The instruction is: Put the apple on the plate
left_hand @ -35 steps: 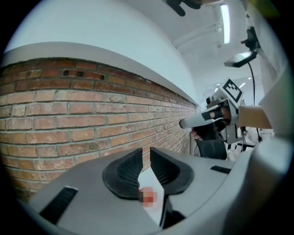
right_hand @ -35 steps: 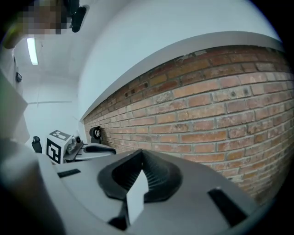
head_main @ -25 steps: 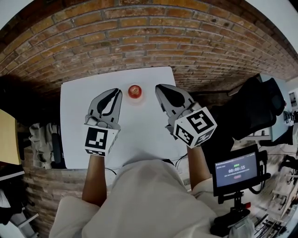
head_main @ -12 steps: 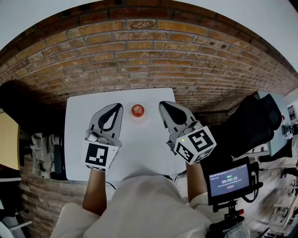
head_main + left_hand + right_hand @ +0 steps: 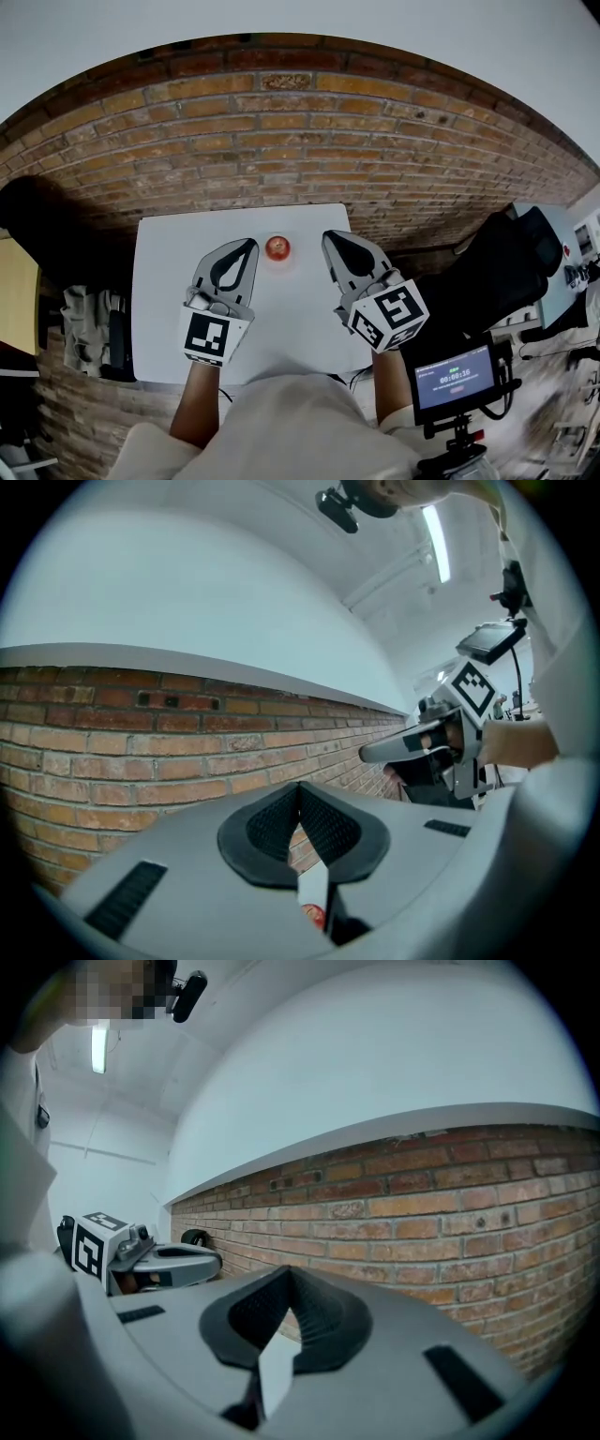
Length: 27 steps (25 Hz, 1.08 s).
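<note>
Both tongs have lifted slightly off the surface (image 5: 169, 300) since a second ago. Apple (image 5: 277, 247) rests on it, far side. Left tongs (image 5: 248, 247) pressed together, empty, tips just left of apple, the nearer pair. Right tongs (image 5: 330, 238) also pressed together, empty, farther off to apple's right. Plate not discernible.
</note>
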Tool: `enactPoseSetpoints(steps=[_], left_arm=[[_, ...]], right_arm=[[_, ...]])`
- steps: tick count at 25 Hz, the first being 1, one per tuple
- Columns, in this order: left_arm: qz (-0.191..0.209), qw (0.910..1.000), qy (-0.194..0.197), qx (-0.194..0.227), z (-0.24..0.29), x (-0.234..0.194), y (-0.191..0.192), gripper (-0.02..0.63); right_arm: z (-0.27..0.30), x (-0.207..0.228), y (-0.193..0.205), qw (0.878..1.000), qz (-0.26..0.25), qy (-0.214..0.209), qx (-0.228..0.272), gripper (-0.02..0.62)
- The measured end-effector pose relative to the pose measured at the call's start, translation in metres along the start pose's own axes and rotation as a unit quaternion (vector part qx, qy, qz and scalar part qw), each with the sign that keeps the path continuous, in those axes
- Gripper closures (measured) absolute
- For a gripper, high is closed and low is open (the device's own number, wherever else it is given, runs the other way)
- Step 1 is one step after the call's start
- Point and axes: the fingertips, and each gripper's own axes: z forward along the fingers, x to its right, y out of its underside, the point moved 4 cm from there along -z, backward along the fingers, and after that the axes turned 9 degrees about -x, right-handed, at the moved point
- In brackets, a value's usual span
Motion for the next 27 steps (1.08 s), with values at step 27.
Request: enactPoseSetpoints(steps=[27], left_arm=[[-0.002,0.9997,-0.011,0.019,0.002,-0.015,-0.007,0.598]], right_arm=[[-0.003,0.007,0.001,1.0,-0.007,0.03,0.003,0.592]])
